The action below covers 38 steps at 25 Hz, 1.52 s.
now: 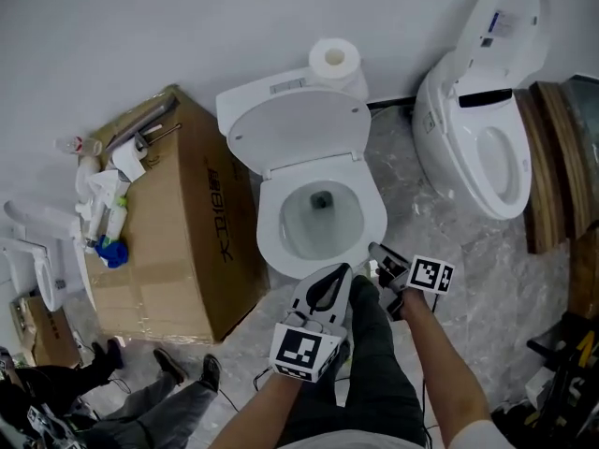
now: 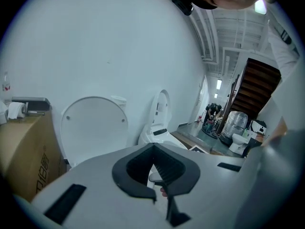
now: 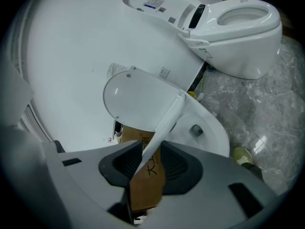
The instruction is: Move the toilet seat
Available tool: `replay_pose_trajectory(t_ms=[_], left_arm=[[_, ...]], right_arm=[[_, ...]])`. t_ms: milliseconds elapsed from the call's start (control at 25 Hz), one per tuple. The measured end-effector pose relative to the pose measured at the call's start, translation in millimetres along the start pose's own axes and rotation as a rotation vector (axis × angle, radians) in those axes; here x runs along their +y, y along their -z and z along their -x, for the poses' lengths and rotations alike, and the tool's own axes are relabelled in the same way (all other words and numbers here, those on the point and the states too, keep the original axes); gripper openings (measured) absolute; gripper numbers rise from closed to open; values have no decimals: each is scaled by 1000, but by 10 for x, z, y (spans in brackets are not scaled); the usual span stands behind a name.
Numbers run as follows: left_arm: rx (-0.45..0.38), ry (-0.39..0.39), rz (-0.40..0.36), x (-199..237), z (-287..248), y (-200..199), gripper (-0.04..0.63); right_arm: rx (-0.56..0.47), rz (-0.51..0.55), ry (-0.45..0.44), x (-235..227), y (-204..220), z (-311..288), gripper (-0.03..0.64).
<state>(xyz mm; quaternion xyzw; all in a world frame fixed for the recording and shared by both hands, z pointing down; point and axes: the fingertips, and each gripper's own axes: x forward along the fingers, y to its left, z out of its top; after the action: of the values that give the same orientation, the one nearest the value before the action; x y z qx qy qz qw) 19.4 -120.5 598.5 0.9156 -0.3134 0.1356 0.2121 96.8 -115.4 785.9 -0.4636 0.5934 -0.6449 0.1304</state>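
The seat point(image 3: 167, 122) is off the bowl point(image 3: 212, 133) at its front and tilted. In the right gripper view it shows edge-on, a thin white strip running from the hinge below the upright lid point(image 3: 136, 104) down between the jaws of the right tool point(image 3: 143, 163), which is clamped on it. The left tool point(image 2: 156, 176) has a sliver of white rim between jaws that are nearly together. That seems to be the seat's front edge, gripped, though the tool's own body covers most of it.

In the head view the left tool point(image 1: 329, 283) sits at the front middle of the seat point(image 1: 376, 215) and the right tool point(image 1: 374, 251) just right of it. Both are therefore at the free end. The seat's long axis runs from them toward the top of the frame, to the lid point(image 1: 299, 129). Any further swing would probably pivot about that far hinge.

From above, seat and bowl rim blend together and the tilt cannot be read. The hinge itself is hidden.
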Motion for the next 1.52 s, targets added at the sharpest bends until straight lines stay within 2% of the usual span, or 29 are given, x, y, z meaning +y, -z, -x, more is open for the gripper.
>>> replay_pose_trajectory(t_ms=[360, 520, 680, 1160, 1280, 1520], left_arm=[[-42, -26, -36, 92, -91, -725, 9], [-66, -59, -47, 193, -125, -1070, 9], [-86, -98, -45, 293, -154, -1353, 9], [-84, -207, -9, 668, -383, -1681, 9], [-86, -224, -8, 738, -430, -1758, 9], [-86, -260, 1, 907, -475, -1844, 9]], right_arm=[[15, -9, -65, 704, -571, -120, 135], [27, 2, -79, 981, -870, -238, 149], [33, 2, -140, 1276, -1136, -379, 167], [110, 221, -211, 1669, -1686, -766, 183], [108, 279, -185, 1675, -1790, -860, 171], [137, 422, -88, 1647, -1934, -1071, 84]])
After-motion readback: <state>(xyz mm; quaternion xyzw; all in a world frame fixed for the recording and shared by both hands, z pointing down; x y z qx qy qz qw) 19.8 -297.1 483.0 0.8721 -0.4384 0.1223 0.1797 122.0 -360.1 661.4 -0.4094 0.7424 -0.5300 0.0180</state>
